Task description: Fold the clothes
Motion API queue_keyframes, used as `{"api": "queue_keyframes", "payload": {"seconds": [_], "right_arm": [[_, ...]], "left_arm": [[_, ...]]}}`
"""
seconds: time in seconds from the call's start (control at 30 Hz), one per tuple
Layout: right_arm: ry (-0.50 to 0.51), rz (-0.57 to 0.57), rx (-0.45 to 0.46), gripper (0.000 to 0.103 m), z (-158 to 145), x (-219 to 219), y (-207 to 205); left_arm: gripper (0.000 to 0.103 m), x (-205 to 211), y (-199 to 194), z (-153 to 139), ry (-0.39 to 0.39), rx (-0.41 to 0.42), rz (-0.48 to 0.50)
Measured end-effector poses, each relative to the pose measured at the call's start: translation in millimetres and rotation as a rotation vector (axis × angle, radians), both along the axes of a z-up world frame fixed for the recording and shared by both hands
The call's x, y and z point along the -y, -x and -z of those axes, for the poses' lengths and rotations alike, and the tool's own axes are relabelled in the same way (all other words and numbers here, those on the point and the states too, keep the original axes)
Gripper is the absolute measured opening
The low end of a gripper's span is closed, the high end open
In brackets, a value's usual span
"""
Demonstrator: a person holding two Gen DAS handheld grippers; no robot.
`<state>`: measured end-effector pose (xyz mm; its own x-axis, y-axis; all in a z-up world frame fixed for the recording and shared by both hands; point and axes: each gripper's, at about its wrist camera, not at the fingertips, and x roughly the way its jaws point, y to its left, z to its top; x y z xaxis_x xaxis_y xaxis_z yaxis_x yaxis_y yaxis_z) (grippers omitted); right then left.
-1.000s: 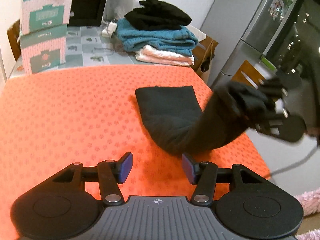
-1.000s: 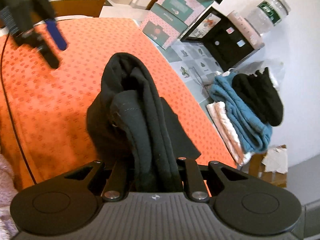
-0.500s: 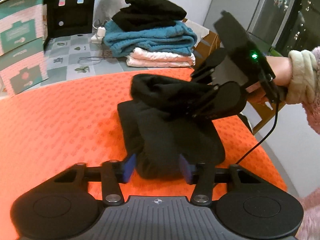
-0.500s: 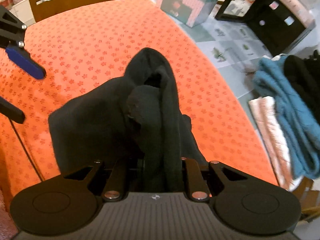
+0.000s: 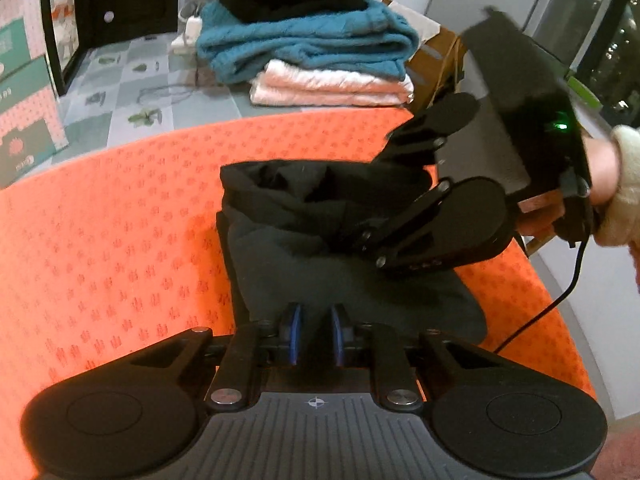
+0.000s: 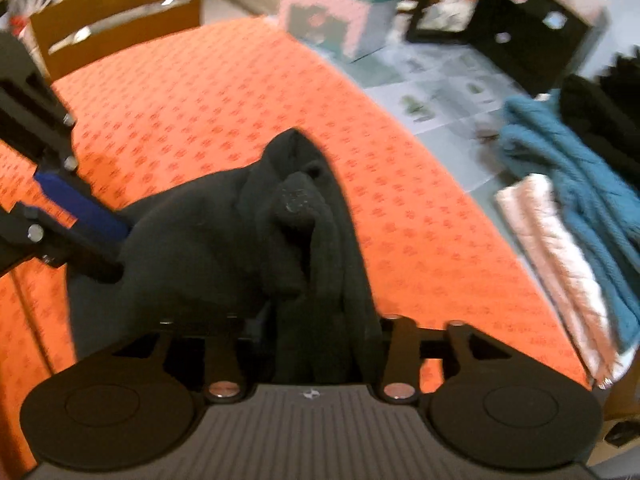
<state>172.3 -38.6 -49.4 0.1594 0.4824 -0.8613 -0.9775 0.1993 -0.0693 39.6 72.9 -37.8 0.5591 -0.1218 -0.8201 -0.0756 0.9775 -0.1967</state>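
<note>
A black garment (image 5: 340, 280) lies partly folded on the orange tablecloth (image 5: 120, 220). My left gripper (image 5: 316, 330) is at its near edge, blue pads (image 5: 295, 332) pinched on a fold of the cloth. From the right, my right gripper (image 5: 360, 220) holds the garment's other end bunched up and lifted over the flat part. In the right wrist view the right gripper (image 6: 320, 332) is shut on a thick roll of the black garment (image 6: 304, 216), which hides its fingertips. There the left gripper (image 6: 106, 240) bites the cloth's left edge.
A stack of folded clothes (image 5: 312, 48), black on teal on pink, sits beyond the table's far edge. Patterned boxes (image 5: 24, 92) and a black cabinet (image 5: 112, 4) stand at the back left. A wooden chair (image 6: 116, 20) stands at the table's far side. A person's hand (image 5: 604, 176) holds the right gripper.
My left gripper went from open in front of the garment to shut on its near edge. The right gripper carried the bunched end from the right in over the flat part.
</note>
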Motion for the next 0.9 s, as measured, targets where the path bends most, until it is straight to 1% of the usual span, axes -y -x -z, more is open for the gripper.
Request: {"api": "queue_keyframes", "payload": {"seconds": [0.03, 0.07, 0.2, 0.27, 0.37, 0.43, 0.5, 0.6, 0.7, 0.73, 0.8, 0.83, 0.9], "right_arm": [[-0.02, 0.021, -0.001, 0.059, -1.8, 3.8, -1.5], [-0.04, 0.043, -0.001, 0.06, -3.6, 7.6, -2.9], [-0.119, 0.129, -0.004, 0.062, -10.7, 22.9, -8.7], [-0.158, 0.172, -0.006, 0.066, -14.2, 30.5, -11.7], [-0.188, 0.258, 0.003, 0.066, -24.9, 44.1, -15.3], [-0.205, 0.31, -0.007, 0.066, -32.4, 51.7, -20.4], [-0.216, 0.342, -0.003, 0.066, -39.7, 59.5, -21.1], [-0.234, 0.377, -0.001, 0.066, -48.2, 70.8, -16.3], [-0.247, 0.402, -0.014, 0.066, -51.0, 79.3, -5.2], [-0.248, 0.406, -0.019, 0.066, -50.5, 81.2, 0.0], [-0.246, 0.404, -0.029, 0.066, -47.0, 81.7, 11.6], [-0.243, 0.399, -0.034, 0.066, -44.0, 80.8, 17.6], [-0.235, 0.405, -0.046, 0.065, -35.6, 77.8, 27.1]], "left_arm": [[0.022, -0.8, 1.1, 0.4, 0.007, -0.004, -0.002], [0.022, -1.4, 2.4, 0.8, 0.014, -0.008, -0.004], [0.022, -1.8, 7.5, 2.3, 0.034, -0.018, -0.009], [0.022, -0.8, 8.4, 3.5, 0.034, -0.023, -0.01], [0.022, -0.3, 12.4, 5.6, 0.034, -0.031, -0.022], [0.023, -2.8, 13.6, 5.5, 0.05, -0.034, -0.038], [0.023, -5.0, 16.3, 2.6, 0.059, -0.029, -0.053], [0.022, -4.6, 21.2, -10.2, 0.026, 0.025, -0.06], [0.022, -1.8, 22.8, -27.7, -0.007, 0.124, -0.056], [0.022, -1.0, 21.7, -31.5, -0.009, 0.154, -0.052], [0.022, 1.6, 15.1, -33.7, -0.005, 0.191, -0.031], [0.022, 3.0, 8.8, -32.6, -0.005, 0.189, -0.02], [0.022, 7.3, -3.1, -24.3, -0.016, 0.161, 0.003]]}}
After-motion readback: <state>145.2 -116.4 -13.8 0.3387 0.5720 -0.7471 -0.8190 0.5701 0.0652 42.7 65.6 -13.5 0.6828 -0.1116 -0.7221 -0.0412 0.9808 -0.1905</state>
